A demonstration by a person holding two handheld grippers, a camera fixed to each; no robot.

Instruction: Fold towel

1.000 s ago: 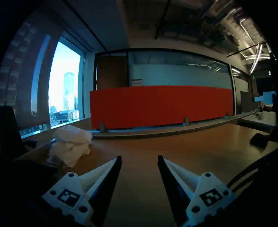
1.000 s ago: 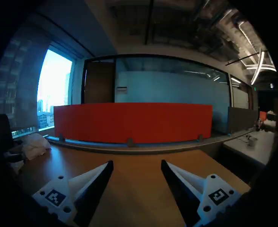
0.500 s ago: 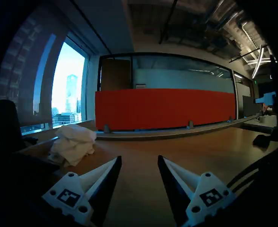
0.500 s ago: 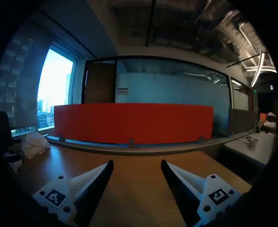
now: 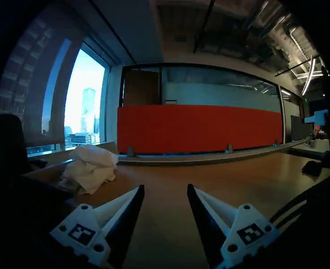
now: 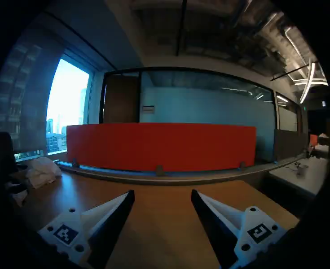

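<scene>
Fingers [image 5: 115,210] of left gripper [image 5: 165,186] standing wide apart, holding nothing, hanging over wooden table [image 5: 236,172]. Right gripper [image 6: 162,191] fingers gaping too, gripping nothing. White towel [image 5: 90,168] lying bunched in lump on table, ahead and left of left fingers, well apart; farther left of right fingers. Lump showing no clear long side or pointing way.

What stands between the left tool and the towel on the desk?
Nothing visible does. Only bare desk lies between the open left tool and the crumpled towel, which sits ahead toward the window.
</scene>
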